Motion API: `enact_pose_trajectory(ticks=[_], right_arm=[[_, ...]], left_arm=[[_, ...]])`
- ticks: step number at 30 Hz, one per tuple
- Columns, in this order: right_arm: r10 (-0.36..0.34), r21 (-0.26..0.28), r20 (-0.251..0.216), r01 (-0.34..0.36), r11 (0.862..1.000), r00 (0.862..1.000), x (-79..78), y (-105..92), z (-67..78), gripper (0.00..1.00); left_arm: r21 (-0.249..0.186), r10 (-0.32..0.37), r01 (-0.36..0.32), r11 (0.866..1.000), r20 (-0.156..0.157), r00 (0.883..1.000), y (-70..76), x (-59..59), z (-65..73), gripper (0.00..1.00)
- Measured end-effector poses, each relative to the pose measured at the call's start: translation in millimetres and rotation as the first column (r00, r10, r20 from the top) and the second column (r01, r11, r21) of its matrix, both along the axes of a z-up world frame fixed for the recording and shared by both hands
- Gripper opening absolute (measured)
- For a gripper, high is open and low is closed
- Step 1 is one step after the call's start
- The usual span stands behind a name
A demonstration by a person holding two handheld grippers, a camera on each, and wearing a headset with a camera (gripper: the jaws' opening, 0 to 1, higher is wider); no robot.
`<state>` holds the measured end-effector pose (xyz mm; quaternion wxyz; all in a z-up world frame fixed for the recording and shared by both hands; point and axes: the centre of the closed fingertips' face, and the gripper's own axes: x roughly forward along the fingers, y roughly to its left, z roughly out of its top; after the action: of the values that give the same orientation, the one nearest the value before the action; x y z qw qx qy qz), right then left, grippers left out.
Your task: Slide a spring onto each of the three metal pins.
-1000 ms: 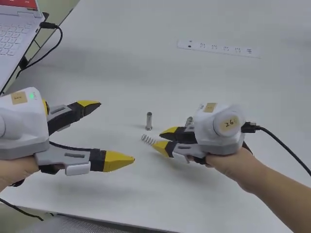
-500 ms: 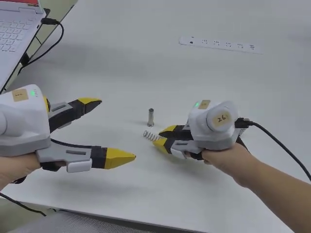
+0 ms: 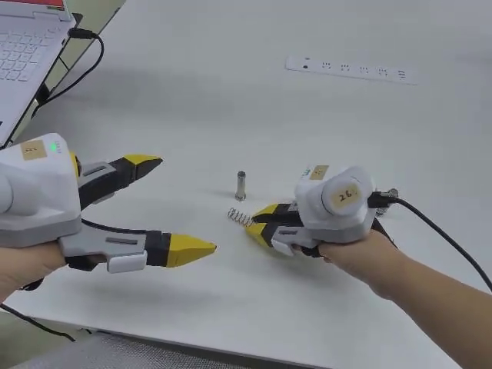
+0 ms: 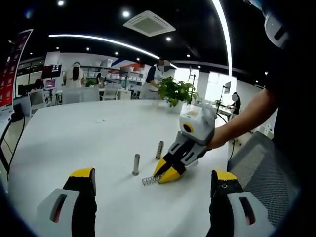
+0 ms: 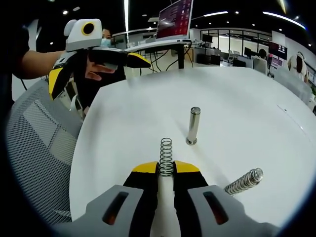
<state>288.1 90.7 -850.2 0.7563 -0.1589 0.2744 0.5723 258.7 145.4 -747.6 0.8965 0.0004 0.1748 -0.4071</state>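
While the left gripper (image 3: 184,204) hangs with jaws wide apart, the right gripper (image 5: 166,169) has its jaws clamped on a spring (image 5: 166,150), just beside an upright pin (image 5: 192,126) on the table (image 5: 123,123).

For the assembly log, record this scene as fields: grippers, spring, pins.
Right gripper: shut on one end of the spring
Spring: free end toward the bare pin, not on it
Bare pin: upright on the white table
Sprung pin: already carries a spring
Left gripper: open, empty, off to the side
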Motion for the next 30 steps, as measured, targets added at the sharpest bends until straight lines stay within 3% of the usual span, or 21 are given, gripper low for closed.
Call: enact_pose_trajectory(ticks=[12, 20, 30], right_arm=[[0.029, -0.034, 0.021, -0.029, 0.999, 0.999, 0.7, -1.8, -0.1, 0.08], [0.046, -0.018, 0.016, -0.045, 0.999, 0.999, -6.9, -8.4, 8.2, 0.08], [0.054, 0.011, 0.032, -0.054, 0.998, 0.998, -12.4, -26.5, 30.8, 0.08]], left_arm=[[0.004, -0.016, 0.016, 1.000, -0.008, 1.000, -4.9, -0.1, -0.6, 0.93], [0.004, -0.028, 0.028, 1.000, -0.013, 1.000, -8.7, -1.7, -1.1, 0.93], [0.008, -0.047, 0.047, 0.999, -0.003, 0.999, -16.4, -1.9, 4.2, 0.93]])
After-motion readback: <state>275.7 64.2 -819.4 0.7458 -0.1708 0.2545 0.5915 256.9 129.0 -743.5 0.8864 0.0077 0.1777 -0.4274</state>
